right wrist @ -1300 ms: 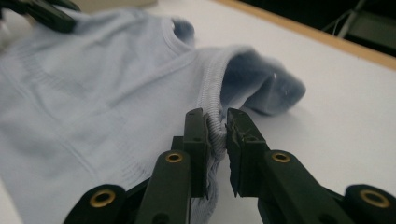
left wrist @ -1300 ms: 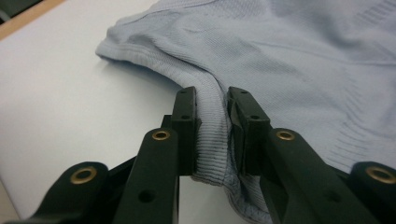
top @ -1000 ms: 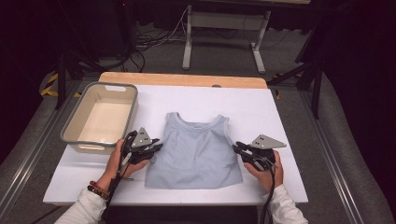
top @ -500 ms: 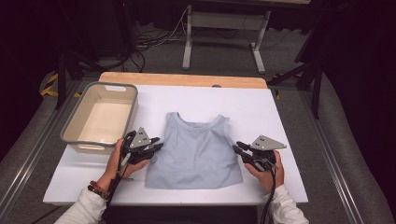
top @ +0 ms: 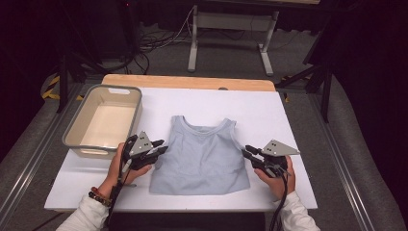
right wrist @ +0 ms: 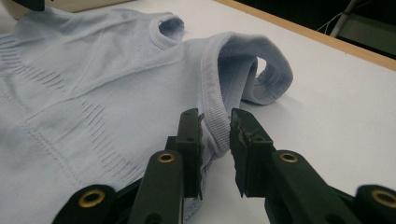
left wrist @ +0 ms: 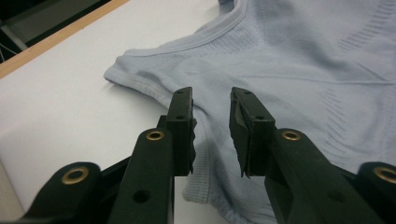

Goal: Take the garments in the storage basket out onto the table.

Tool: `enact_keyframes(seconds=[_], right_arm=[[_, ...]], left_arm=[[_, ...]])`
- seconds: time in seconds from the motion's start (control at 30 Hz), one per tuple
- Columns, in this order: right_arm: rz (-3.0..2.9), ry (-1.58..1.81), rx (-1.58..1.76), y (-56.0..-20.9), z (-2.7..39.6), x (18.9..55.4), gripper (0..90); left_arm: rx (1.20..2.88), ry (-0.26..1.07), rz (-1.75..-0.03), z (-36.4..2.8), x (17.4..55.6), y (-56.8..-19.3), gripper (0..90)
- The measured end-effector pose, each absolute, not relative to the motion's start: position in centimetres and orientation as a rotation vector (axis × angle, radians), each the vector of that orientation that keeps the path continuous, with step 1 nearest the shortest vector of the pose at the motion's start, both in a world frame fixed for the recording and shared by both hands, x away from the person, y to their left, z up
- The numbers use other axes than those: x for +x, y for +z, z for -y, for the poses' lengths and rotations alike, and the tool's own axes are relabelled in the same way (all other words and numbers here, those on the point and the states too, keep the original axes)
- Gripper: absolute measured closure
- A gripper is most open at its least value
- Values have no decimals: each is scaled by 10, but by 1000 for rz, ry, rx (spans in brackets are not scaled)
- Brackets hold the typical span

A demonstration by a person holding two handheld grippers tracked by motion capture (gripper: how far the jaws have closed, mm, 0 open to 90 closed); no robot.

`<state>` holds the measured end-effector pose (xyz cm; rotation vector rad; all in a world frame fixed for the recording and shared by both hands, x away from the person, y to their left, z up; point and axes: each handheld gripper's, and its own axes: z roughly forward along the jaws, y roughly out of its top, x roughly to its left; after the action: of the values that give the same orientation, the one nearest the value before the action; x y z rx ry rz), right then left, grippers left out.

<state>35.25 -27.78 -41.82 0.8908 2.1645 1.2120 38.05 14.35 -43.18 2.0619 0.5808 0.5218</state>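
The left gripper [top: 161, 147] stands at the left armhole edge of the light-blue sleeveless top [top: 202, 154], its jaws a narrow gap apart over the fabric, pinching nothing. The right gripper [top: 246, 151] sits at the opposite armhole, jaws likewise slightly parted around the ribbed hem. The top lies flat mid-table [top: 288, 120]. A beige tub [top: 77, 127] stands well apart, left.

A lab is indicated by a white table [top: 288, 125], metal rails [top: 29, 159], floor cables [top: 163, 41] and dark surroundings.
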Motion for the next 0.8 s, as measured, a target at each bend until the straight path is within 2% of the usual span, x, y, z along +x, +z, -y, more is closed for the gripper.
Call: enact_keyframes(seconds=[0.8], right_arm=[[-2125,1285,835,-408,273,350,628]], left_arm=[[2007,565,-543,-150,375,-424,623]])
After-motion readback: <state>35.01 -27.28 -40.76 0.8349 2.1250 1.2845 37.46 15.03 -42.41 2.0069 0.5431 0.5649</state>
